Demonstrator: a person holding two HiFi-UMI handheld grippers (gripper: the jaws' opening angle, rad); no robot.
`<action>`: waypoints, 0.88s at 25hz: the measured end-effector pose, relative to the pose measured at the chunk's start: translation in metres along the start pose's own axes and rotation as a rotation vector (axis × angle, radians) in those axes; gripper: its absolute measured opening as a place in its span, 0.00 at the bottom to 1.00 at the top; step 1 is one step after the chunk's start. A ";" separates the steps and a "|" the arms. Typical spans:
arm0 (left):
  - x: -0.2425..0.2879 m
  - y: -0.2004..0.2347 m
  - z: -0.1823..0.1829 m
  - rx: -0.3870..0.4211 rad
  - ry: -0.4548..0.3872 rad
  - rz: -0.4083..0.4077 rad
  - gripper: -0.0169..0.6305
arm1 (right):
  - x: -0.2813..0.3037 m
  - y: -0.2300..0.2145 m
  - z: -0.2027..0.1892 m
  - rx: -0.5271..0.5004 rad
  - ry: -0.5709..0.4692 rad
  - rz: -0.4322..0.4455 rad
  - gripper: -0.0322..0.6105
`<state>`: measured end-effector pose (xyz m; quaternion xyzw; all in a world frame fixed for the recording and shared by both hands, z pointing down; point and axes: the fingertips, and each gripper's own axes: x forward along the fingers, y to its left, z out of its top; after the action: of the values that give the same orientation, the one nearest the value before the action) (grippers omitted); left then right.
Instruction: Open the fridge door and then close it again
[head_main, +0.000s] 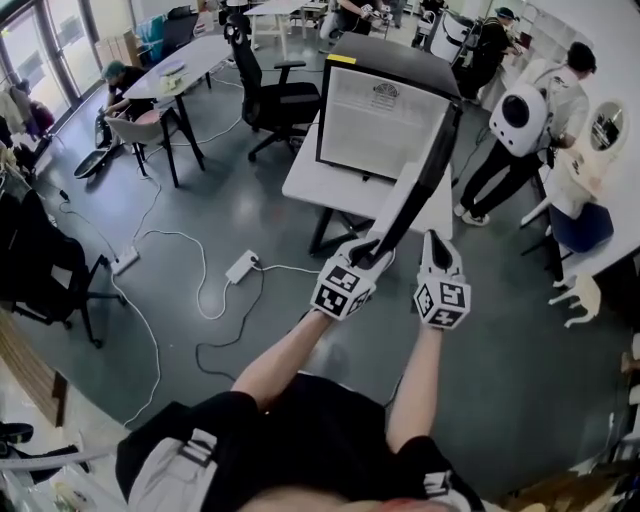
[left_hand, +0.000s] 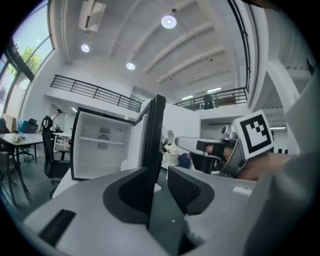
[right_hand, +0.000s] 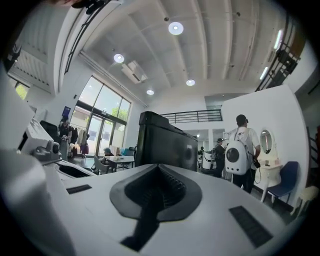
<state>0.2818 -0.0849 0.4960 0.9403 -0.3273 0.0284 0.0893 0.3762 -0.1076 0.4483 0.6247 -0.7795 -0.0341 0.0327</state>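
Note:
A small black fridge (head_main: 385, 120) stands on a white table (head_main: 310, 180) with its white inside (left_hand: 102, 145) showing. Its door (head_main: 425, 190) is swung wide open towards me. My left gripper (head_main: 372, 255) is at the door's free edge. In the left gripper view the door edge (left_hand: 154, 135) runs between the jaws of the left gripper (left_hand: 159, 182): the left pad lies against it and a small gap shows at the right pad. My right gripper (head_main: 437, 245) hovers just right of the door, shut and holding nothing (right_hand: 159, 172). It faces the fridge's dark side (right_hand: 165, 145).
A black office chair (head_main: 275, 95) stands behind the table. A power strip (head_main: 242, 266) and cables lie on the floor to the left. A person with a white backpack (head_main: 520, 115) stands at the right, and another long table (head_main: 180, 70) is at the back left.

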 end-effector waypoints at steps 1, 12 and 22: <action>0.007 0.003 0.001 0.018 0.011 0.024 0.20 | 0.007 0.001 0.008 -0.017 -0.002 0.025 0.04; 0.056 0.013 0.011 0.219 0.070 0.069 0.26 | 0.047 0.016 0.052 -0.092 -0.038 0.123 0.04; 0.046 0.080 0.016 0.145 -0.003 0.119 0.23 | 0.090 0.065 0.057 -0.074 -0.092 0.219 0.04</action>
<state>0.2678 -0.1778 0.4969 0.9231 -0.3799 0.0560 0.0189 0.2881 -0.1807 0.3984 0.5320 -0.8418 -0.0877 0.0236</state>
